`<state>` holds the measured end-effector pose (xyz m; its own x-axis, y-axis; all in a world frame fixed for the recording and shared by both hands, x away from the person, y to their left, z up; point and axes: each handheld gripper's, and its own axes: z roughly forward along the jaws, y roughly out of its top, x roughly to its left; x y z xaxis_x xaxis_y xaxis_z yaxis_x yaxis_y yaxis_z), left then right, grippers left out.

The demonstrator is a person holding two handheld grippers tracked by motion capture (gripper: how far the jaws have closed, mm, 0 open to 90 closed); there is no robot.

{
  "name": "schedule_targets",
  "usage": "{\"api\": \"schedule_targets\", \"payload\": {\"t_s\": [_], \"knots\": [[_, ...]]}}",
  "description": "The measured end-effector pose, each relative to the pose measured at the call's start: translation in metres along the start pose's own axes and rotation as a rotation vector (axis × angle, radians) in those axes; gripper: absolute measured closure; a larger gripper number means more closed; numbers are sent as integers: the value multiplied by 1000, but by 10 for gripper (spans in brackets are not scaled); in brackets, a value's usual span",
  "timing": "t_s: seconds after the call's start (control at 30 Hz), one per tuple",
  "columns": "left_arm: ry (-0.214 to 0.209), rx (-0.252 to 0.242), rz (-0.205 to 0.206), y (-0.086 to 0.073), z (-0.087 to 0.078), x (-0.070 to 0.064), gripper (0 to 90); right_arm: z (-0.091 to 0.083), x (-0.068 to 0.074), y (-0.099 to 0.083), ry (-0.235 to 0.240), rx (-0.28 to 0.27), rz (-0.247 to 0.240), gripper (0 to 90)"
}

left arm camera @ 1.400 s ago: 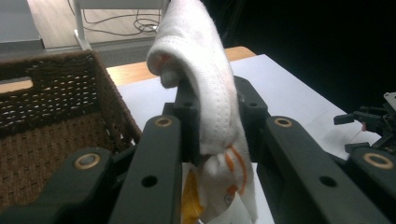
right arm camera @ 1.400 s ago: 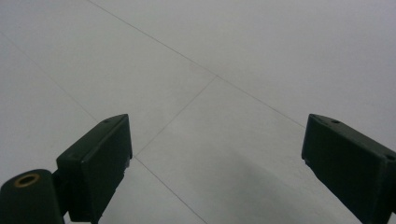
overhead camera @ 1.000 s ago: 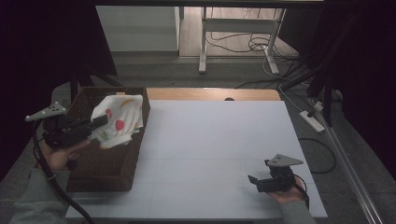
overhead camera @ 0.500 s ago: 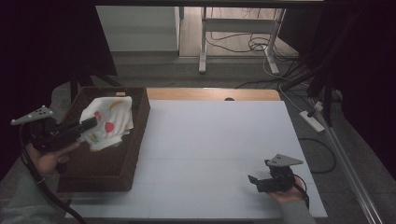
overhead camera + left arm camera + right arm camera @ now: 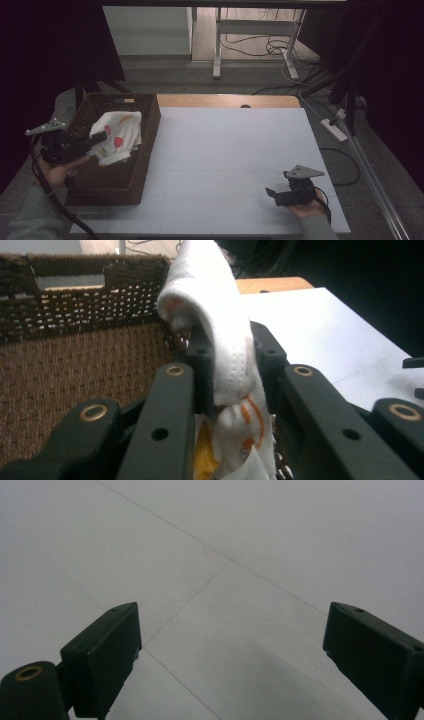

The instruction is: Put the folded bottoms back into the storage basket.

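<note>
Overhead, the left gripper pinches a white printed cloth above the wicker basket, the cloth hanging inside the basket's walls. The right gripper rests well apart on the white table. Along the left gripper's own view, the cloth is clamped between the jaws, draping over them before the basket's far wall. Along the right gripper's view, the jaws stand wide over bare table.

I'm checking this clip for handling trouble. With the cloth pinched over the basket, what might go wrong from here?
1. The left gripper pinches only a fold of the white cloth; the rest hangs loose, so it might slip free.
2. The hanging part droops close to the woven basket wall and might snag on the weave or drag the basket along.
3. The right gripper rests open, far off on the white table, so it probably cannot quickly steady the basket.
</note>
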<state>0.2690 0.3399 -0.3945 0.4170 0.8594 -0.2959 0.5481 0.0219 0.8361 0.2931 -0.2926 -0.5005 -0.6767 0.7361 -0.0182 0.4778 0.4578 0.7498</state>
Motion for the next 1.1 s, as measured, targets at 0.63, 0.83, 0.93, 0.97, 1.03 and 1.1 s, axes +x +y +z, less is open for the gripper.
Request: {"api": "schedule_targets", "payload": {"t_s": [0.63, 0.83, 0.93, 0.97, 1.03, 1.1], "knots": [[25, 81, -48, -24, 24, 22, 745, 0, 0, 0, -2, 6, 1, 89], [30, 102, -47, -24, 31, 26, 745, 0, -1, 0, -1, 10, 1, 89], [41, 122, -44, -22, 35, 27, 744, 0, -1, -1, -3, 7, 4, 89], [41, 130, -46, -21, 38, 29, 744, 0, -1, -1, -2, 7, 3, 89], [45, 135, -47, -21, 40, 30, 744, 0, -1, -1, -2, 6, 3, 89], [50, 147, -49, -20, 45, 32, 743, 0, -1, -1, -2, 8, 4, 89]]}}
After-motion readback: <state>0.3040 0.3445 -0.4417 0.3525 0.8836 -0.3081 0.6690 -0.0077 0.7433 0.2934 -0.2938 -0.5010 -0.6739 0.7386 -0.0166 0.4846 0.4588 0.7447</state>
